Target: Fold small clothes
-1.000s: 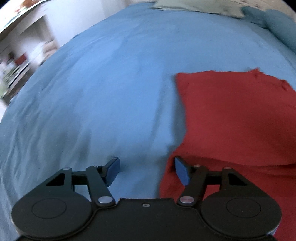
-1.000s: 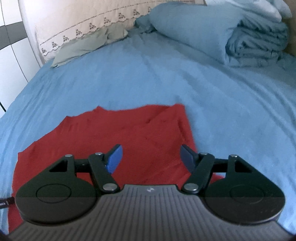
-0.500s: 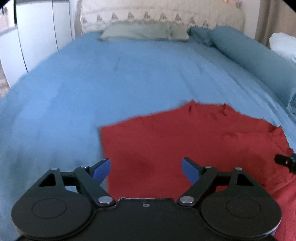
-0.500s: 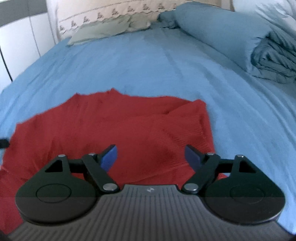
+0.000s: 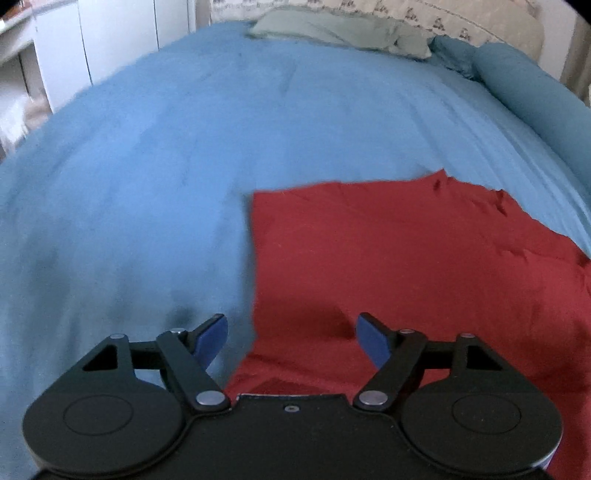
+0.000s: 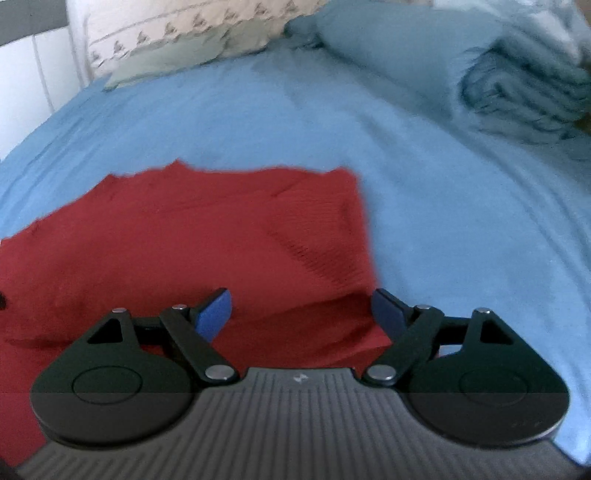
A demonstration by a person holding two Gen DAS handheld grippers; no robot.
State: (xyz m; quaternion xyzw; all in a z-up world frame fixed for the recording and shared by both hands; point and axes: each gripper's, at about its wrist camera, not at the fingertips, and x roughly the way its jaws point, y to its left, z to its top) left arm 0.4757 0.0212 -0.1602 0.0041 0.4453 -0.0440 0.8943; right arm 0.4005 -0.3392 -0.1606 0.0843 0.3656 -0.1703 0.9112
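Note:
A red garment [image 5: 424,266] lies flat and partly folded on the blue bedspread [image 5: 155,177]. My left gripper [image 5: 291,338] is open and empty, hovering over the garment's near left edge, which runs between the two fingers. The garment also shows in the right wrist view [image 6: 184,236]. My right gripper [image 6: 301,312] is open and empty over the garment's near right corner, with its right finger at the cloth's right edge.
A grey-green cloth [image 5: 343,31] lies at the head of the bed against a patterned headboard [image 6: 184,29]. A blue bolster [image 5: 528,85] and a folded blue duvet [image 6: 517,85] sit on the right side. White cupboards [image 5: 74,55] stand at the left.
The left gripper has swung right, then partly back, and now straddles the garment's left edge. The right gripper has shifted toward the garment's right edge. Both stayed open.

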